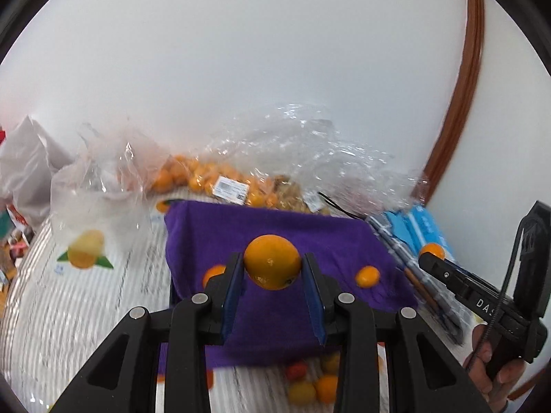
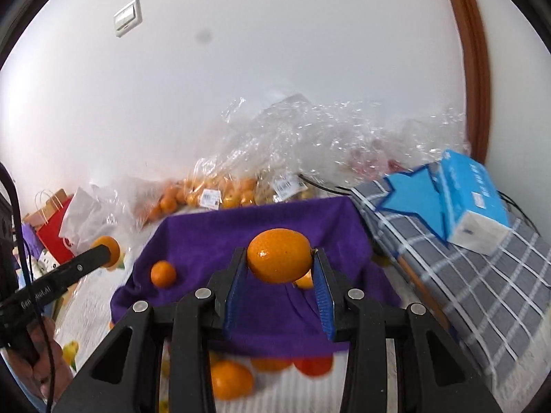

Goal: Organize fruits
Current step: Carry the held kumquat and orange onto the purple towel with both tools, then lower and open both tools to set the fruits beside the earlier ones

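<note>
I had an orange squeezed in my left gripper and an oval orange squeezed in my right gripper, both up above the purple cloth. I thought it best to squeeze gently and move slowly. The oval one lay longways across, finger to finger.

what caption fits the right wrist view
Right hand-held gripper shut on an orange above a purple cloth.
</note>
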Tool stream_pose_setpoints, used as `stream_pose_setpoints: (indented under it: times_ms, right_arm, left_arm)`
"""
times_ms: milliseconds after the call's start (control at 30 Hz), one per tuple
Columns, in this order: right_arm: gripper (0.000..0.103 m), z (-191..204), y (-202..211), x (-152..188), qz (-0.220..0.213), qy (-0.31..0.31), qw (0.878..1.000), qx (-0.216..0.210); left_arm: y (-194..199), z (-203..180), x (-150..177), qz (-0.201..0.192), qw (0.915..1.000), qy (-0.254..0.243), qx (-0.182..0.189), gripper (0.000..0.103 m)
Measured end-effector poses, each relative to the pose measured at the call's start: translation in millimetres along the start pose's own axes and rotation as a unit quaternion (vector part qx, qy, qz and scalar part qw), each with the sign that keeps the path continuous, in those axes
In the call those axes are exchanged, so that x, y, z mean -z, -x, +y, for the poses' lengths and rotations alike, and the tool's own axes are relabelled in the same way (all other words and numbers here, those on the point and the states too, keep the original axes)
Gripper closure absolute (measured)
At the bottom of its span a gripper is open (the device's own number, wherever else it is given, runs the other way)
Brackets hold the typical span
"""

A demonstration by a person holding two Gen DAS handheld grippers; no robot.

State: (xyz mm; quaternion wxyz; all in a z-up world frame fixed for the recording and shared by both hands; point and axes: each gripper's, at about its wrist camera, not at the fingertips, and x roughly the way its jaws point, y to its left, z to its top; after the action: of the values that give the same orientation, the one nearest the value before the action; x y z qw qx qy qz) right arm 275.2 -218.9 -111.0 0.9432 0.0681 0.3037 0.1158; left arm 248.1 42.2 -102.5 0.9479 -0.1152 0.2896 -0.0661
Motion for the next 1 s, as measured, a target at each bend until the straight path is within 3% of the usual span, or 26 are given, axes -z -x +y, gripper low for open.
stream_pose_setpoints:
  times_ms: [233,1000]
  right_arm:
    - [0.065,-3.2,-45.4,22.9,0.041,0.009,0.999,0.011]
    - [0.065,-11.9,-68.0,41.5,0.066,0.0,0.997,0.036]
  left_arm:
    - [-38.7,14.8,18.3,0.025,0.9995,0.0,-0.018,0.07]
    - [-62.9,22.8,33.7,0.062,0.998,0.0,-0.01,0.07]
